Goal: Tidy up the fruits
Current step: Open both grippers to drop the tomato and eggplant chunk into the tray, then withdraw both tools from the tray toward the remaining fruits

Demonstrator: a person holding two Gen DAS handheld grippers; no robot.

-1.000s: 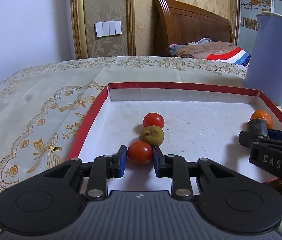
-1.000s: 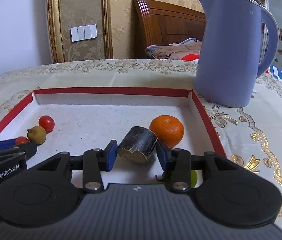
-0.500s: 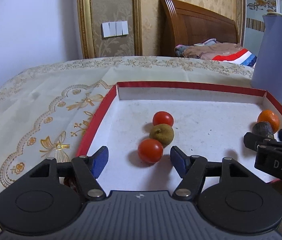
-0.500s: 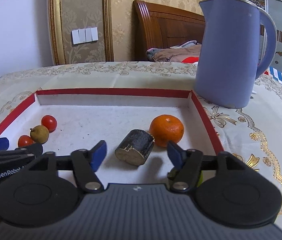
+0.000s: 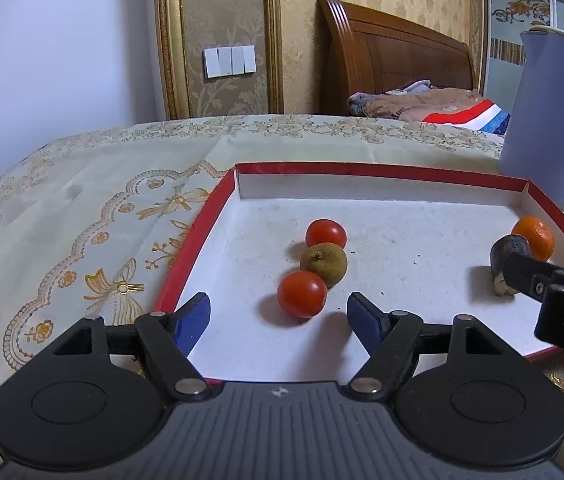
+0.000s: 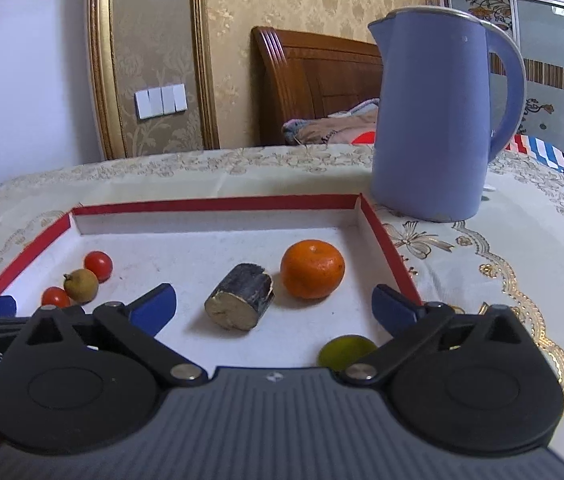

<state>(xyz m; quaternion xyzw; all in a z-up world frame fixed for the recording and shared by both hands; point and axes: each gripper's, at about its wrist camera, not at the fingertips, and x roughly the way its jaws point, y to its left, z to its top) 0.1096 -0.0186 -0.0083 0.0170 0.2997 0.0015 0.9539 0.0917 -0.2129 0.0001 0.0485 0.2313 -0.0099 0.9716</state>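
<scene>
A red-rimmed white tray (image 5: pixel 218 216) (image 6: pixel 386 240) lies on the tablecloth. In it, at the left, lie a near cherry tomato (image 5: pixel 302 294) (image 6: pixel 55 297), a brown-green round fruit (image 5: pixel 324 261) (image 6: pixel 81 286) and a far cherry tomato (image 5: pixel 326 233) (image 6: pixel 98 265). At the right lie a dark sugarcane stub (image 6: pixel 239 302) (image 5: pixel 508 256) and an orange (image 6: pixel 312 269) (image 5: pixel 534 237). My left gripper (image 5: pixel 278 316) is open and empty, just short of the near tomato. My right gripper (image 6: pixel 274 306) is open and empty, just short of the stub.
A blue kettle (image 6: pixel 438 120) (image 5: pixel 550 120) stands on the table behind the tray's right corner. A green round fruit (image 6: pixel 346 352) lies outside the tray's near edge, under my right gripper. A wooden headboard and bedding are behind the table.
Both grippers opened and drew back. The left let go of the near tomato and the right let go of the sugarcane stub; both now rest in the tray.
</scene>
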